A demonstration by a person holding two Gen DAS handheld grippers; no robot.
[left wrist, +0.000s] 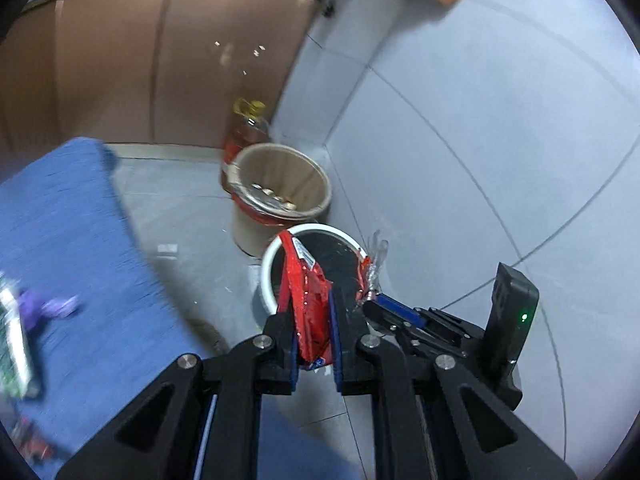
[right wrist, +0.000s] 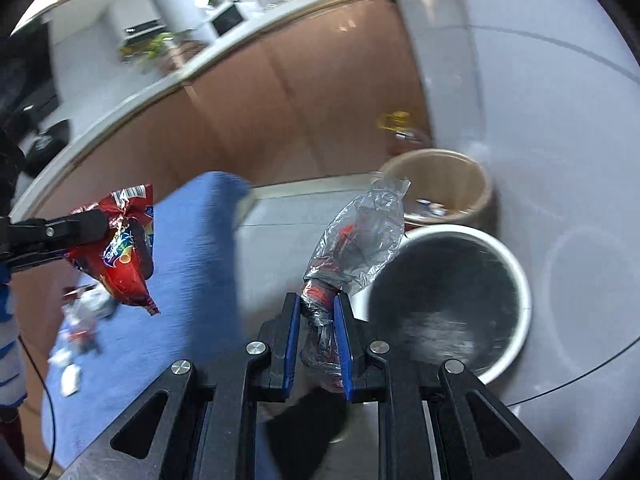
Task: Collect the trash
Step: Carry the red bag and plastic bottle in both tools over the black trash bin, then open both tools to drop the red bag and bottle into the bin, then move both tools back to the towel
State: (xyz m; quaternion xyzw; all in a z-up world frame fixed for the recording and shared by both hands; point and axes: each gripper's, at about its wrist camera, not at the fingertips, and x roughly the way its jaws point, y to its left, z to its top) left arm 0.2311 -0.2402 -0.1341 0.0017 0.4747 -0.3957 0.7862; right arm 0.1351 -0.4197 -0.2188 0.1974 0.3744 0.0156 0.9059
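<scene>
a: so, nearest first, what were the jaws doing?

b: both clenched. the left gripper [left wrist: 314, 340] was clamped on a red snack wrapper [left wrist: 306, 296], and the right gripper [right wrist: 316, 340] was pinching a crumpled clear plastic wrapper [right wrist: 360, 236] with some red inside.

a: where were those relative to the bins?

b: just short of the white-rimmed bin [right wrist: 516, 272] with the dark liner. from the left wrist view the red wrapper overlapped its rim; from the right, the clear one hung beside its near edge. neither looked dropped yet.

a: and further out?

b: a beige bin [left wrist: 316, 184] right behind the white one, already holding some scraps, and an oil bottle [left wrist: 248, 128] beyond it by the brown cabinet [left wrist: 120, 72].

a: anything left to collect?

b: yes, i'd judge so. on the blue-covered surface [right wrist: 192, 280] small bits of litter [right wrist: 84, 312] lay well apart from the bins. so two pieces were nearly delivered, and more rounds remained.
</scene>
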